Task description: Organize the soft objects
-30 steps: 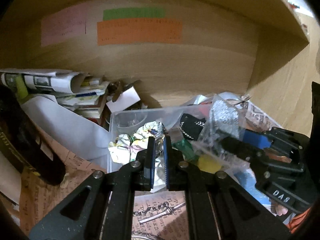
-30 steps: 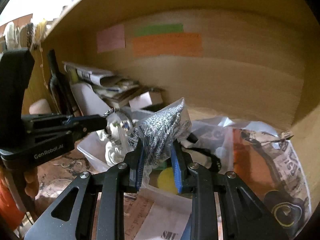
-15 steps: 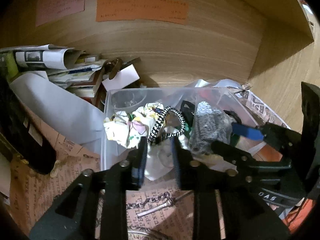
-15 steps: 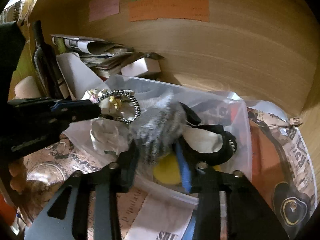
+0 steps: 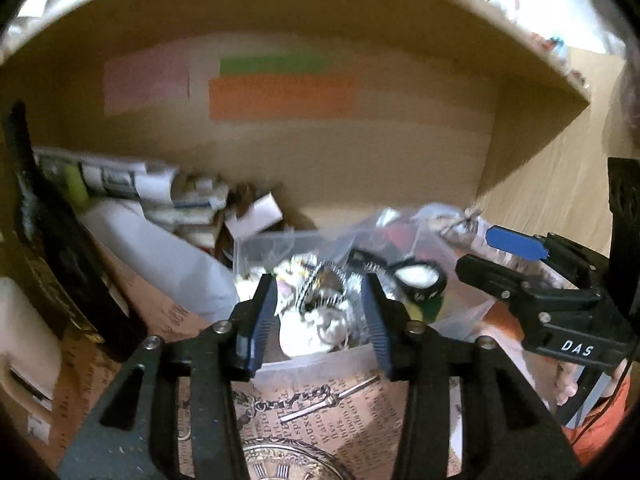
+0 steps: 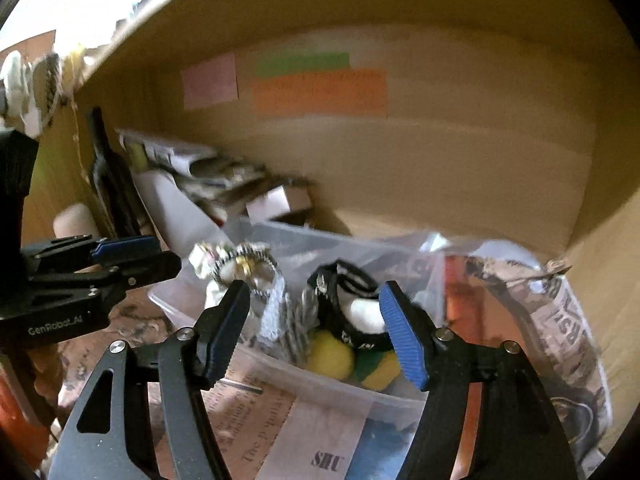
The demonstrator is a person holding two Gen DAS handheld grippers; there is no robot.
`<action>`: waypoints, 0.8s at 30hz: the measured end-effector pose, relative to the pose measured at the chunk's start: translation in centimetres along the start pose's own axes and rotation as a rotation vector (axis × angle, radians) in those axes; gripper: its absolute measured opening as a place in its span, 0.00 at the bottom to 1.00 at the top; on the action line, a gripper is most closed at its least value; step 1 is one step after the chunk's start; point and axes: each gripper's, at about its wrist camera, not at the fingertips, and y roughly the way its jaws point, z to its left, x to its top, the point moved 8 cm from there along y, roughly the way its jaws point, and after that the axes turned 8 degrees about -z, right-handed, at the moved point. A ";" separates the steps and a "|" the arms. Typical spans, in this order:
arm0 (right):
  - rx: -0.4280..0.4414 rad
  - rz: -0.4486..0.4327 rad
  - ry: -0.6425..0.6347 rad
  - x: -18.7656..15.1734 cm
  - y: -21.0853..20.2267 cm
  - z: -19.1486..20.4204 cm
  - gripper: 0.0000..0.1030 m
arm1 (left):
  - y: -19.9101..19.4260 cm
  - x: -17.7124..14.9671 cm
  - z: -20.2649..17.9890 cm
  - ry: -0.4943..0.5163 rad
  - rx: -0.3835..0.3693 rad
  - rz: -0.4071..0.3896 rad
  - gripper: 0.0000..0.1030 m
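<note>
A clear plastic bin [image 5: 316,360] [image 6: 320,380] on the shelf holds soft things: a floral white cloth [image 5: 308,328], a black-and-white cord ring [image 5: 320,288] [image 6: 244,266], a silver-grey bagged fabric [image 6: 280,316], a black strap [image 6: 352,280] and yellow balls [image 6: 330,356]. My left gripper [image 5: 320,324] is open and empty, just in front of the bin over the cloth. My right gripper [image 6: 316,332] is open and empty, in front of the grey fabric; it also shows at the right of the left wrist view [image 5: 516,264].
Rolled newspapers and booklets [image 5: 132,184] and a white sheet [image 5: 168,264] are piled at the back left. A dark bottle [image 5: 60,260] stands at the left. A plastic bag with a newspaper [image 6: 560,320] lies to the right. Coloured notes [image 5: 280,96] hang on the wooden back wall.
Both grippers have opened and pulled back from the bin. The left let go of the cord ring and cloth; the right let go of the grey bagged fabric, which now lies in the bin.
</note>
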 end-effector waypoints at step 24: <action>-0.050 -0.313 -0.043 5.5 -11.4 2.0 0.95 | -10.9 4.1 -2.0 0.010 0.011 -0.301 0.88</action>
